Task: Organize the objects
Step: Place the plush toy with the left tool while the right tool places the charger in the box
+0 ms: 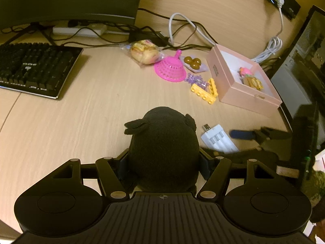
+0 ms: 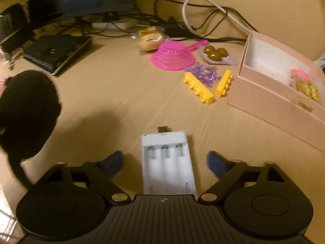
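My left gripper (image 1: 163, 162) is clenched on the black plush toy (image 1: 162, 142) above the table (image 1: 81, 122), my right gripper (image 2: 164, 160) spread around the white battery charger (image 2: 167, 162), ungrasped; next I'd squeeze it, then carry both to the pink box (image 2: 270, 93) beyond.

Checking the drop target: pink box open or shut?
Open. The pink box has no lid on; its white interior and small toys inside show.

no legible text anywhere, dark printed mark on pink box (image 1: 215, 70) side too blurred to read, keyboard (image 1: 34, 67) key legends unreadable
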`<state>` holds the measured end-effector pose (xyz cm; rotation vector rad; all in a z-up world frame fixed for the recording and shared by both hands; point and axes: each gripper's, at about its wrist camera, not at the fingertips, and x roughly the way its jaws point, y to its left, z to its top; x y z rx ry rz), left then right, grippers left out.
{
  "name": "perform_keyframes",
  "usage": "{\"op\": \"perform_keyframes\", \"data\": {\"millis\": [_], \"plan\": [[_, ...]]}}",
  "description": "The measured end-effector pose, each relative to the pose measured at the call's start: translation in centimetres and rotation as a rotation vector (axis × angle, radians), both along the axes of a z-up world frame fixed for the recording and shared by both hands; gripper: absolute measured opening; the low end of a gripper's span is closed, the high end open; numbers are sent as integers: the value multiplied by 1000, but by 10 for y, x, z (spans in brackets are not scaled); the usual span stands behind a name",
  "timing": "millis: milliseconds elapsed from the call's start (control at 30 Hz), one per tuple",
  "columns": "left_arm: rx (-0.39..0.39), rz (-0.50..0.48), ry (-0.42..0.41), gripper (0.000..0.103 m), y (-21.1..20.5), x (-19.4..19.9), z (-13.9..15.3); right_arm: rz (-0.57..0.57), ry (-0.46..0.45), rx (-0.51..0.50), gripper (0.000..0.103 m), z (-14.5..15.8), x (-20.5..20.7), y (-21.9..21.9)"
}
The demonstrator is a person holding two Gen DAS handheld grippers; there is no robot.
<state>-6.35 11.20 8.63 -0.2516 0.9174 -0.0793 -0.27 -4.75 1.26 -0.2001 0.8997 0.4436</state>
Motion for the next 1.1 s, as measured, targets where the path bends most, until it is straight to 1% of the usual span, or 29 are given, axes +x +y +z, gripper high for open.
{"op": "perform_keyframes", "data": {"millis": [67,133,200,267,333,367,433,533,633,700,767,800,833,900,933,967,1000,1033,1100], "plan": [[0,-13,6,71,-3,0,-1,60,1,-5,48,5,-6,2],[-9,-34,14,71,-7,1,-2,130,30,-6,47,12,-17,-1],[-36,-65,20,71,-12,3,-4,144,7,-9,47,25,-31,-12],[-82,-102,16,71,-17,6,-2,110,-12,8,47,39,-39,-29],[-131,-142,-8,71,-24,14,9,40,-32,42,47,56,-40,-54],[-143,-158,-30,71,-29,20,17,0,-50,51,47,63,-42,-67],[-164,-193,-95,71,-40,37,42,-73,-96,53,47,76,-47,-92],[-188,-251,-198,71,-62,73,84,-156,-158,54,47,90,-56,-122],[-156,-285,-295,72,-94,117,117,-221,-192,78,47,97,-65,-149],[-119,-301,-347,72,-117,148,126,-259,-208,84,47,98,-69,-161],[-112,-324,-356,73,-136,179,121,-295,-213,89,47,94,-72,-171],[-111,-348,-357,74,-147,195,112,-312,-208,96,47,91,-72,-174],[-93,-377,-343,75,-157,214,99,-326,-198,105,47,87,-70,-177],[-21,-390,-265,74,-182,243,65,-352,-176,110,47,81,-68,-182],[5,-393,-210,74,-191,254,47,-359,-172,106,47,79,-67,-183],[12,-398,-166,73,-196,261,33,-361,-172,103,47,79,-66,-185],[2,-400,-149,71,-197,263,24,-364,-177,101,47,80,-67,-187],[-18,-392,-161,71,-194,261,21,-364,-183,104,47,81,-64,-188],[-71,-361,-206,71,-181,250,23,-368,-192,114,47,84,-58,-194]]}}
